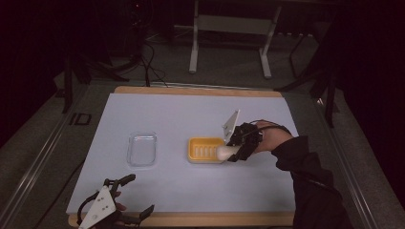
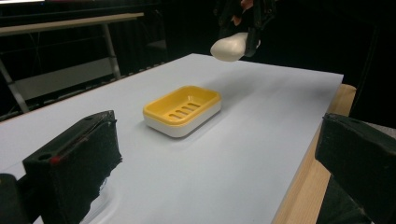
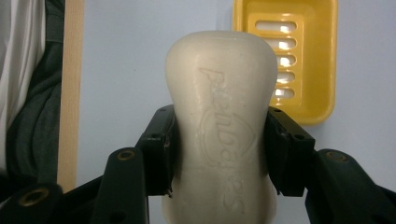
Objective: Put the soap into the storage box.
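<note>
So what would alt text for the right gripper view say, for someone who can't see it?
A pale bar of soap with embossed lettering is clamped between the right gripper's two black fingers, above a white table. A yellow slotted soap dish sits beyond it.

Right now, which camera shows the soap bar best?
The right gripper view: the soap is close up, clamped between the right gripper jaws, with its embossed lettering visible. The left gripper view shows it small and far off, held above the table. The high view shows a pale end by the yellow dish.
</note>
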Action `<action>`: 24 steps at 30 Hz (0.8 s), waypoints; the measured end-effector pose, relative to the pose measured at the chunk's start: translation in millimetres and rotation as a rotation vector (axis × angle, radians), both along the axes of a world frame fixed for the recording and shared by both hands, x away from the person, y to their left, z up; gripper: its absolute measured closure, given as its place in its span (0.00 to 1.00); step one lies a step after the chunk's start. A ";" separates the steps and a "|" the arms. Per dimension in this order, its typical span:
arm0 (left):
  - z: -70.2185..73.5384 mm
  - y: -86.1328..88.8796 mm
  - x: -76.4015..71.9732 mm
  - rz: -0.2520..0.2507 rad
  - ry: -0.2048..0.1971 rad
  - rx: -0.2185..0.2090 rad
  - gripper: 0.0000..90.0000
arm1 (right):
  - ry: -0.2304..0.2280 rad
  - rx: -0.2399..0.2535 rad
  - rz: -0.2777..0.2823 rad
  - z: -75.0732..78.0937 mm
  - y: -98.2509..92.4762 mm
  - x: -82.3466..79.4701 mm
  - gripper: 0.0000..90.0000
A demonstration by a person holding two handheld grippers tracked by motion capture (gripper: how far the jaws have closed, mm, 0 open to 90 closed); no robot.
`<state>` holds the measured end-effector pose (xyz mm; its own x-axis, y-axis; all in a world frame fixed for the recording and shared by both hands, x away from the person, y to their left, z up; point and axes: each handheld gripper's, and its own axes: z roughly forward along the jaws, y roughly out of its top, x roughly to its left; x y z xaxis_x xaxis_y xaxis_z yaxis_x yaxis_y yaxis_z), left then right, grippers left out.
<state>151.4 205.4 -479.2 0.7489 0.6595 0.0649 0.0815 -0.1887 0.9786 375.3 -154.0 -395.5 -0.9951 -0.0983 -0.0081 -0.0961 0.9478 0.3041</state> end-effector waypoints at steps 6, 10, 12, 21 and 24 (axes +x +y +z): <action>0.0 0.9 -0.8 0.000 -0.001 0.003 0.00 | 0.017 -0.013 0.024 -3.8 10.8 -1.2 0.55; 0.1 1.3 -1.6 0.001 -0.001 0.005 0.00 | 0.022 -0.006 0.037 -3.8 16.1 -0.5 0.55; 0.0 1.3 -1.7 0.001 -0.001 0.005 0.00 | 0.020 -0.003 0.046 -3.5 18.5 0.1 0.55; 0.2 2.9 -3.3 0.008 -0.001 0.000 0.00 | 0.011 0.033 0.060 -4.6 31.7 7.3 0.55; 0.1 3.5 -3.9 0.011 -0.001 0.001 0.00 | 0.010 0.039 0.059 -3.9 36.1 10.4 0.55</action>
